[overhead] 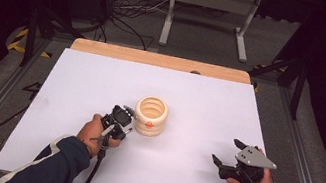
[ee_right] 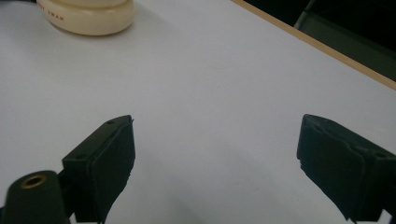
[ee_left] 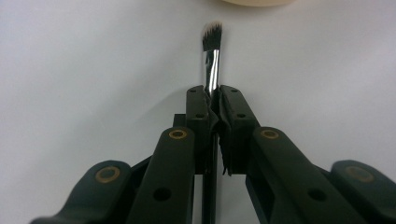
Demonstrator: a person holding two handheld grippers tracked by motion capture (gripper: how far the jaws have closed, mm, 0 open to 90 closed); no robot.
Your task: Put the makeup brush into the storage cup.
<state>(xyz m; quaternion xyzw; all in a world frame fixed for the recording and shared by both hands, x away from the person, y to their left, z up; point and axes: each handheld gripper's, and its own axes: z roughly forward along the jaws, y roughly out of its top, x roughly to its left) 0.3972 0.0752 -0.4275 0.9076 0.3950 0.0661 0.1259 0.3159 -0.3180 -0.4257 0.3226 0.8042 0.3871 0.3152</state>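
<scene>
The left hand-held gripper (ee_left: 212, 100) is clamped tight on a small brush (ee_left: 211, 56) near the middle of the frame, just left of the cream holder (overhead: 150, 115) on the white bench (overhead: 74, 96). The right hand-held gripper (ee_right: 215, 158) waits wide open at lower right. The brush is thin and shiny, so it might slip or tilt and bump the holder's rim.
</scene>
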